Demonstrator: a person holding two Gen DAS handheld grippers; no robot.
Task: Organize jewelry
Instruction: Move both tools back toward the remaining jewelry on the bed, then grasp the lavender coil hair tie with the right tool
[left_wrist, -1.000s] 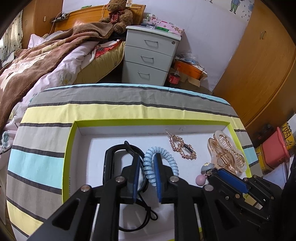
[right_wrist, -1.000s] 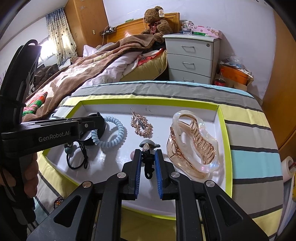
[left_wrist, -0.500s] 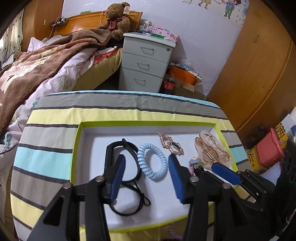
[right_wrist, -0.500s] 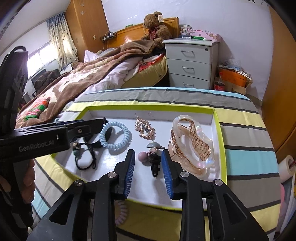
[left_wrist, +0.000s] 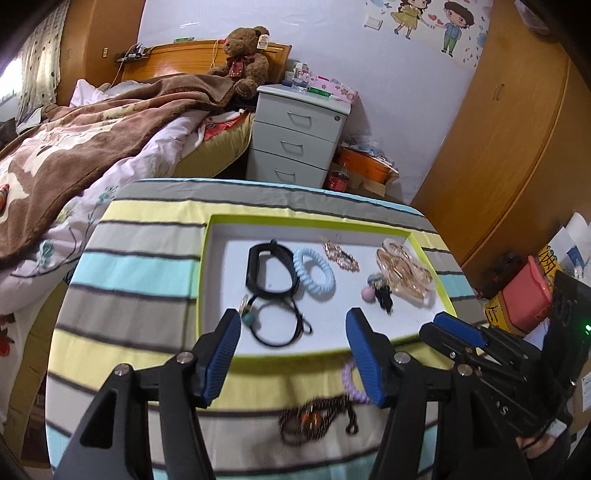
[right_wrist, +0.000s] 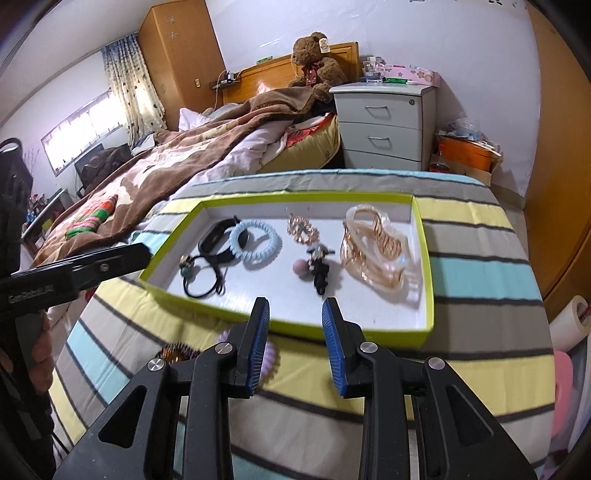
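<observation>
A white tray with a lime rim (left_wrist: 205, 277) lies on the striped cloth. In it are a black band (left_wrist: 269, 269), a blue spiral hair tie (left_wrist: 314, 267), a gold brooch (left_wrist: 340, 255), a gold claw clip (right_wrist: 373, 247), a doll hair tie with a pink ball (right_wrist: 317, 264) and a black cord tie (left_wrist: 277, 321). My left gripper (left_wrist: 291, 325) hovers over the tray's near edge; its jaws are opening and hold nothing. My right gripper (right_wrist: 294, 308) stands open and empty just short of the tray's near rim.
A purple spiral hair tie (left_wrist: 351, 380) and a brown beaded necklace (left_wrist: 314, 421) lie on the cloth in front of the tray. A bed (right_wrist: 166, 166) is at the left, a white drawer unit (right_wrist: 384, 125) behind, and wooden wardrobes (left_wrist: 509, 129) to the right.
Both grippers have let go and pulled back from the tray. The left released the blue spiral tie, the right released the doll hair tie; both items now lie in the tray.
</observation>
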